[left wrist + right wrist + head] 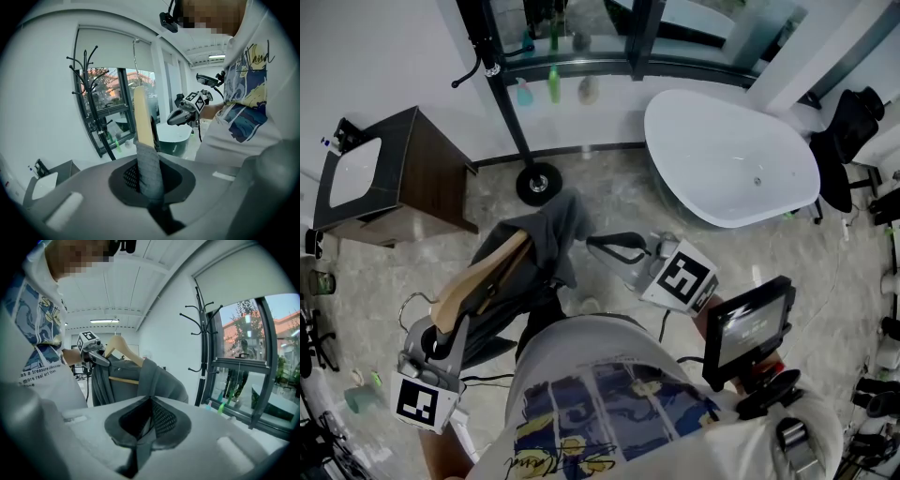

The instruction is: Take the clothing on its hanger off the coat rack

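Observation:
A wooden hanger (pixel 480 275) carrying a dark grey garment (pixel 551 232) hangs free of the black coat rack (pixel 508 103), in front of the person. My left gripper (pixel 441 347) is shut on one arm of the hanger. In the left gripper view the pale wood (pixel 143 117) rises straight up from the jaws, wrapped in grey cloth (pixel 150 171). My right gripper (pixel 617 247) is just right of the garment, apart from it, shut and empty. The right gripper view shows the hanger (pixel 121 345), the garment (pixel 140 380), the left gripper (pixel 93 356) and the bare rack (pixel 204 333).
The rack's round base (pixel 537 184) stands on the marble floor by the window. A white bathtub (pixel 731 159) is at the back right and a dark wood cabinet with a sink (pixel 389 178) at the left. Bottles (pixel 553 84) line the sill. A black chair (pixel 844 141) is far right.

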Demonstrator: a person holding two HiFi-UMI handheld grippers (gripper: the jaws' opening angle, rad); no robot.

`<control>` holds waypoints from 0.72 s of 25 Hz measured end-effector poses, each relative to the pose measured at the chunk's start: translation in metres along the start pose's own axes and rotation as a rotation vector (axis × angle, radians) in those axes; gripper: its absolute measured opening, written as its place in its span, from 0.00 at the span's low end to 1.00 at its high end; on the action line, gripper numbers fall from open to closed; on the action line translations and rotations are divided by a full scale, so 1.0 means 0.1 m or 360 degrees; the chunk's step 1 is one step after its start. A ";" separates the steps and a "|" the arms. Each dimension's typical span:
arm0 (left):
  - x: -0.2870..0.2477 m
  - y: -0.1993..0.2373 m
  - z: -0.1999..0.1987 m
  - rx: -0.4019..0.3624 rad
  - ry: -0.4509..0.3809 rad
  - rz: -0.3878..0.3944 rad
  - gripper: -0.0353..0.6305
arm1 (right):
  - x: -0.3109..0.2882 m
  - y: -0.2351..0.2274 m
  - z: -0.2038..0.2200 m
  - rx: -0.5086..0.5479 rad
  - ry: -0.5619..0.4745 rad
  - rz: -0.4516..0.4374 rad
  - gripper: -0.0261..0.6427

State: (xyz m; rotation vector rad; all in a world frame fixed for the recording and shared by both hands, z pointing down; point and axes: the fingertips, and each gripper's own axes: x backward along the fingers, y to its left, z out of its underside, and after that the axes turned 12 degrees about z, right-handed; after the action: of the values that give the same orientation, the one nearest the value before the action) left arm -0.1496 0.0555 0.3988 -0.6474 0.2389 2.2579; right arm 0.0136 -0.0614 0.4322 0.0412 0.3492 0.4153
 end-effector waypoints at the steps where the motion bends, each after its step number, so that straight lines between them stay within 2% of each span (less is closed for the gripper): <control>1: -0.01 0.01 0.00 -0.0005 0.0001 0.0002 0.06 | 0.00 0.00 0.00 0.0002 0.0000 0.0001 0.04; 18: -0.08 0.04 0.00 -0.0033 0.0018 0.0043 0.06 | 0.00 0.01 -0.03 0.0027 0.0020 0.0011 0.04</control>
State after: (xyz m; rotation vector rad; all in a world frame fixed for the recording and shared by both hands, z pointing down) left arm -0.1478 0.0475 0.4030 -0.6719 0.2316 2.2858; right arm 0.0129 -0.0607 0.4296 0.0561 0.3651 0.4195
